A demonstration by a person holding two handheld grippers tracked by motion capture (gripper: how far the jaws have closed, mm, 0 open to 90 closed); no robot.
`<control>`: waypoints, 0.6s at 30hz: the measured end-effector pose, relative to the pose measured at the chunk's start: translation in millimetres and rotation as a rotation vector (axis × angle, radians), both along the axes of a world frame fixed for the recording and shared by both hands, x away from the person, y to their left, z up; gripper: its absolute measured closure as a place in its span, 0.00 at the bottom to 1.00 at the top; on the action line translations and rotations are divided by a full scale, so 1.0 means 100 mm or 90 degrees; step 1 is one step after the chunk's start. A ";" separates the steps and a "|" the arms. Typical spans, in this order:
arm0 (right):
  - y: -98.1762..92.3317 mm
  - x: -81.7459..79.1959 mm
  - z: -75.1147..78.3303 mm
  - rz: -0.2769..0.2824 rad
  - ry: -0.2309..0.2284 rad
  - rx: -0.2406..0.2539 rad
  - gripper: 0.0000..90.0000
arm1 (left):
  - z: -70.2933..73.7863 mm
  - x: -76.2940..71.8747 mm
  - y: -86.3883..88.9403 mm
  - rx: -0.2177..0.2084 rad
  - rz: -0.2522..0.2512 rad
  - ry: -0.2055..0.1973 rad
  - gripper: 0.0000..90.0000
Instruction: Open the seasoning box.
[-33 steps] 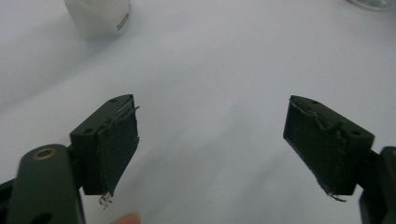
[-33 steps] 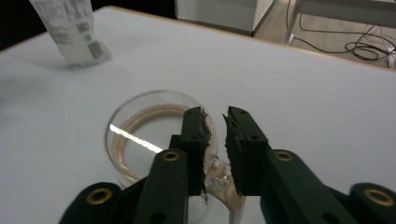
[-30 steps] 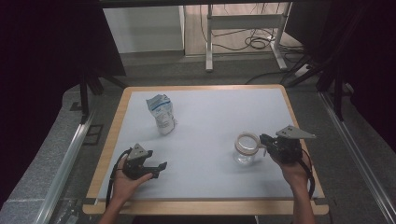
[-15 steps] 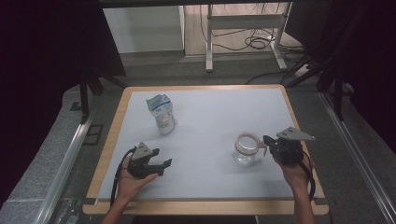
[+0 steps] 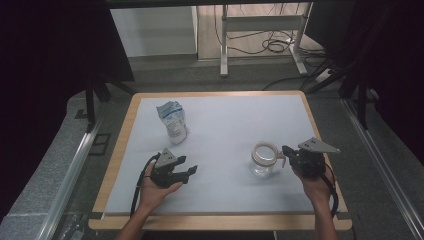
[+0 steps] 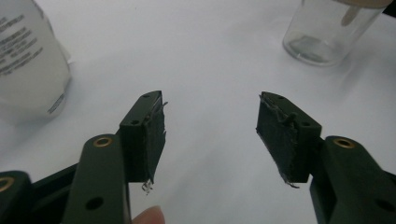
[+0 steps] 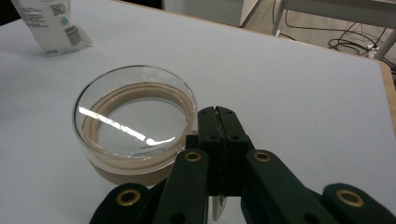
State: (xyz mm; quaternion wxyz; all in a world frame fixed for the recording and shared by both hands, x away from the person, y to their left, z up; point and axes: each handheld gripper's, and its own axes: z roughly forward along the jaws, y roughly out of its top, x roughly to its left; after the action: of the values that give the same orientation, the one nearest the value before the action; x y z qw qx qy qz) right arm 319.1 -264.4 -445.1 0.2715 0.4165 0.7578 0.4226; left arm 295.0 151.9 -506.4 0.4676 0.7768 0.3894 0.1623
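Note:
A clear glass jar (image 5: 263,159) with a tan-rimmed glass lid stands right of the table's middle. My right gripper (image 5: 285,150) is shut, its tips tight against the jar's (image 7: 135,126) side; the pads (image 7: 217,112) meet, and I cannot tell whether anything thin is pinched. A white printed pouch (image 5: 173,121) stands upright at the back left. My left gripper (image 5: 190,172) hovers low in front of the pouch and points right toward the jar (image 6: 327,32). Its jaws (image 6: 210,126) are open, have just been closing, and have only bare table between them. The pouch (image 6: 23,60) is at its left.
The white table top (image 5: 230,120) has a wooden border (image 5: 220,222). Black curtains stand at both sides. A metal desk frame (image 5: 260,30) and floor cables (image 5: 272,46) lie beyond the far edge. Open surface lies between the two grippers.
My left gripper has moved right and slightly away from the front edge, and its jaws stand narrower. The right gripper, jar and pouch have kept still.

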 end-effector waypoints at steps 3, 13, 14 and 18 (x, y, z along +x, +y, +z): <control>-0.02 0.00 -0.01 0.002 0.002 0.010 1.00 | 0.02 0.04 -0.05 -0.006 -0.005 -0.001 0.52; -0.04 0.00 -0.04 0.001 0.006 0.020 1.00 | 0.11 0.12 -0.33 -0.005 -0.042 -0.014 0.71; -0.04 0.00 -0.04 0.001 0.006 0.020 1.00 | 0.13 0.13 -0.37 -0.006 -0.047 -0.018 0.73; -0.05 0.00 -0.04 0.004 0.004 0.021 1.00 | 0.18 0.17 -0.51 -0.001 -0.066 -0.028 0.81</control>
State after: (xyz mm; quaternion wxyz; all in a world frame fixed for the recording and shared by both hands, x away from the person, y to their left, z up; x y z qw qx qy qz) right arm 319.0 -269.2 -448.8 0.2610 0.4201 0.7527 0.4344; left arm 311.8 101.1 -488.8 0.4843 0.7919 0.3383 0.1545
